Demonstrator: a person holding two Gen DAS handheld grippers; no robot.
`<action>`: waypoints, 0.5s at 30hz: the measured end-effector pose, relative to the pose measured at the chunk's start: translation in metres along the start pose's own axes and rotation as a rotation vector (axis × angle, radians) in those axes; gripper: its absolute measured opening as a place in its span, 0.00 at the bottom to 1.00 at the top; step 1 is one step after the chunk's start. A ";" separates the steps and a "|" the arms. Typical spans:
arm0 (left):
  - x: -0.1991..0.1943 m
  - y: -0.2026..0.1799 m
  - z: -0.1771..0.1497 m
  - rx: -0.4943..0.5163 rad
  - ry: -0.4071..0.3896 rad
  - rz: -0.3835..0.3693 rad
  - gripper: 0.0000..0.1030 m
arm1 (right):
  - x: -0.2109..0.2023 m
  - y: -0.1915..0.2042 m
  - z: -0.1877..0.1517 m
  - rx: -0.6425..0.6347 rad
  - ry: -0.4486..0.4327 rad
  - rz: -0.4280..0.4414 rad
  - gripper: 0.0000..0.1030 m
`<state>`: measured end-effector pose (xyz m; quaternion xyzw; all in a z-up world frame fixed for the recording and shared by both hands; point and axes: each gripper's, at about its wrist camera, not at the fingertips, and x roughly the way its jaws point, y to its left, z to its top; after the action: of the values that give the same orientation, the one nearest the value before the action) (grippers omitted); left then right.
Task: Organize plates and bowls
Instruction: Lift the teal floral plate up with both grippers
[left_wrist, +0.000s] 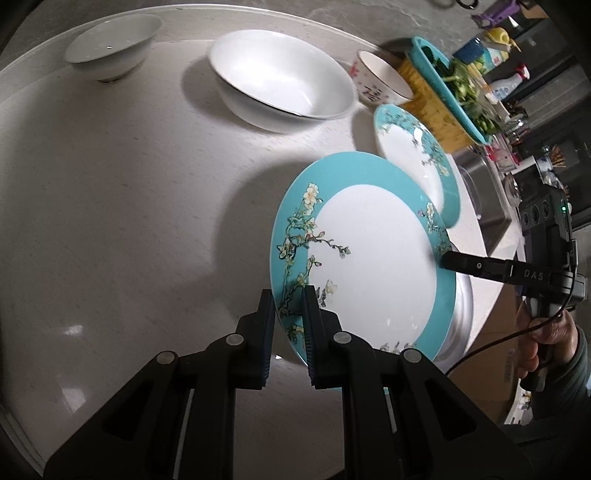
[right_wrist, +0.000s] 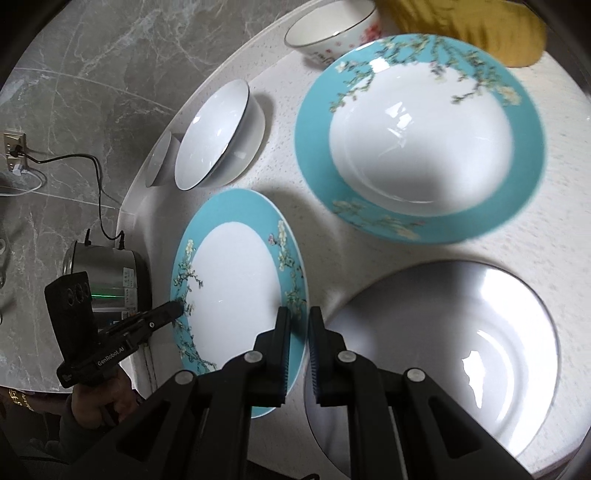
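Past my desk's far edge I see a teal tray (left_wrist: 448, 88) of greens, a spray bottle (left_wrist: 511, 83), a sink (left_wrist: 487, 184); a cooker (right_wrist: 110, 277) sits on the floor.

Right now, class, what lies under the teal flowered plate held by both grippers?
Beneath the lifted teal plate is the pale table and part of a plain white plate's rim. Whatever sits directly beneath its centre is covered.

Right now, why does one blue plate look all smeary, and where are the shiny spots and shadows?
In the right wrist view the deep blue plate is smeared by motion blur, and glare glints off the white bowl. In the left wrist view the held blue plate, pinched by the left tongs, throws a dark shadow on the table, whose edge bends from the fisheye.
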<state>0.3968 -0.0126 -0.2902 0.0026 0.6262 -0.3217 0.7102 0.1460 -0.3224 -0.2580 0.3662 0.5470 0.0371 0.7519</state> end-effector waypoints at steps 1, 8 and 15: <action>0.000 -0.007 -0.004 0.006 0.002 -0.004 0.12 | -0.005 -0.002 -0.002 0.001 -0.004 0.000 0.12; 0.006 -0.054 -0.027 0.050 0.022 -0.022 0.12 | -0.042 -0.026 -0.018 0.023 -0.036 -0.017 0.12; 0.018 -0.104 -0.050 0.095 0.047 -0.029 0.12 | -0.074 -0.060 -0.040 0.064 -0.067 -0.019 0.12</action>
<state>0.3051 -0.0828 -0.2752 0.0347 0.6266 -0.3612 0.6897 0.0620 -0.3794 -0.2394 0.3858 0.5258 0.0003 0.7581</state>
